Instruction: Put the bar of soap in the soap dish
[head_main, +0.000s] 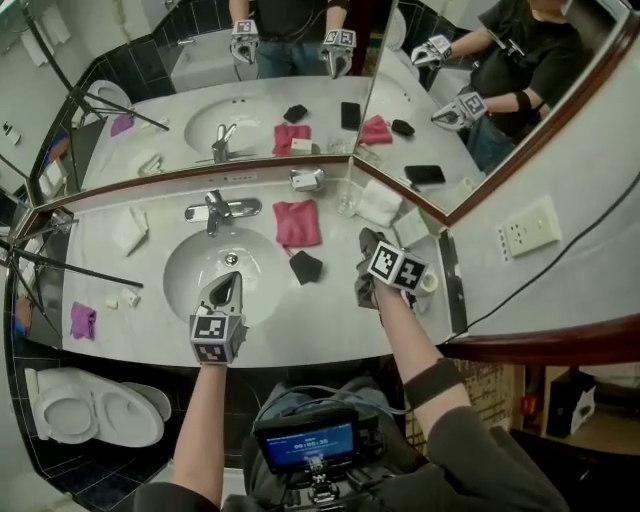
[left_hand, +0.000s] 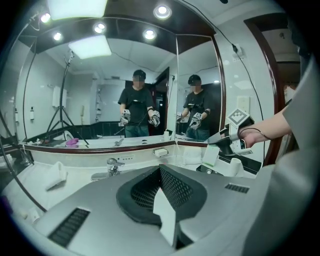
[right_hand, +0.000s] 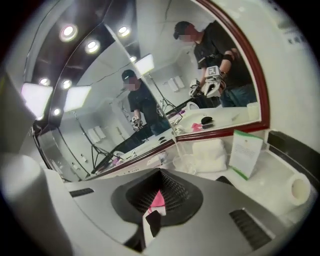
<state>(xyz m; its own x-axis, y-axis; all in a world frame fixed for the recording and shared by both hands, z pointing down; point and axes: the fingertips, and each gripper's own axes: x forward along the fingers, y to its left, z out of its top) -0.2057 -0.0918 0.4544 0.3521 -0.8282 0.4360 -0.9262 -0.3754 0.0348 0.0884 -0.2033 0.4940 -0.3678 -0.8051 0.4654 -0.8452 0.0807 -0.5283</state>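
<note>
- Left gripper (head_main: 224, 290): we see it held over the front rim of the basin (head_main: 180, 285). Its jaws are pressed together with nothing between them.
- Right gripper (head_main: 370, 246): it is raised over the counter (head_main: 300, 325) to the right of the basin and aimed toward the mirror corner. Its jaws are closed and empty; through the slit between them we make out only pink and black lying beyond.
- Soap (head_main: 303, 177): we read the white bar as lying in the dish (head_main: 320, 184). The dish stands at the back of the counter, just under the mirror frame and to the right of the faucet (head_main: 222, 210). Both are well apart from either gripper.
- Pink cloth (head_main: 296, 222): it lies flat between the faucet and the glass (head_main: 347, 202), just in front of the dish.
- Black item (head_main: 305, 266): it sits at the basin's right edge, just in front of the pink cloth and near the right gripper. We cannot tell what it is.
- Corner group: white towels (head_main: 380, 203) lie beside the glass. A green-edged card (right_hand: 245, 151) stands to their right, and a paper roll (head_main: 428, 282) lies nearer the counter's front.
- Left end of the counter: a white cloth (head_main: 130, 230) lies near the back and a purple cloth (head_main: 82, 320) near the front.
- Mirrors (head_main: 150, 60): the two panes meet at the corner. They reflect the person and both grippers.
</note>
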